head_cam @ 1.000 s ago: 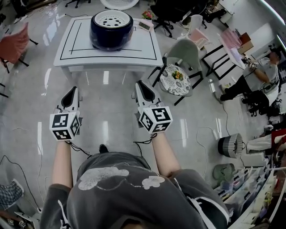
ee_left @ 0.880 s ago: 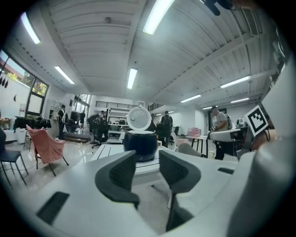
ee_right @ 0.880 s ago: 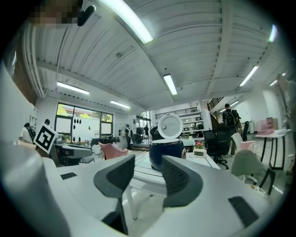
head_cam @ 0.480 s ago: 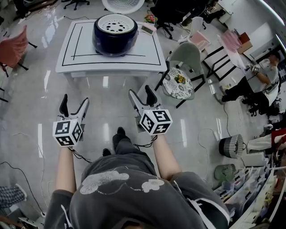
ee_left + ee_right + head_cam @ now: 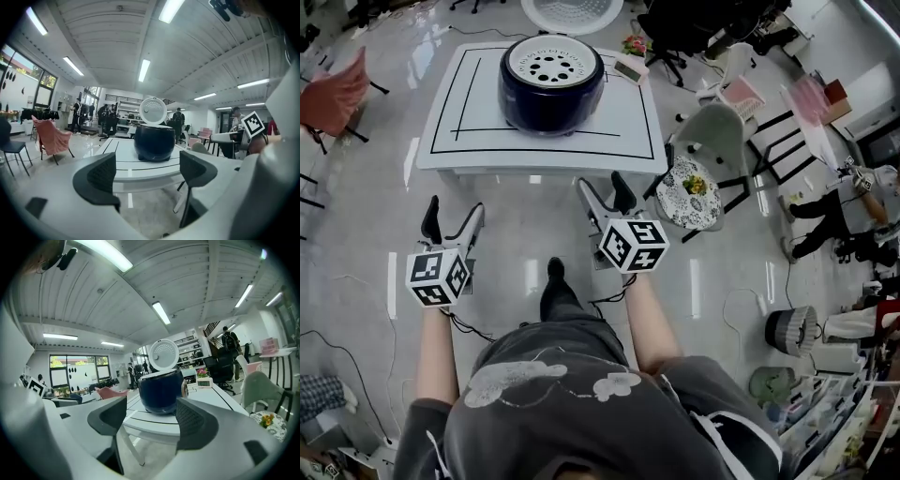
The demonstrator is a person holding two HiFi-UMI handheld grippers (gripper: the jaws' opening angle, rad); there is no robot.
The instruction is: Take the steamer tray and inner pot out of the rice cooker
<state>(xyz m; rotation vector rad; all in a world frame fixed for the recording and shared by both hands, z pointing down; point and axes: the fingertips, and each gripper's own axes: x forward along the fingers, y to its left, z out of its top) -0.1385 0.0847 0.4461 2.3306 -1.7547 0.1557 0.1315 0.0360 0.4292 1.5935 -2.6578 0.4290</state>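
The steamer tray (image 5: 550, 64), seated in the mouth of the open rice cooker (image 5: 551, 101) on the bench (image 5: 487, 141), is best lifted first by opposite rim edges once the empty left hand-held gripper (image 5: 455, 208), jaws opening, and the empty, wide-open right hand-held gripper (image 5: 603, 183) are brought up from well short of the cooker.
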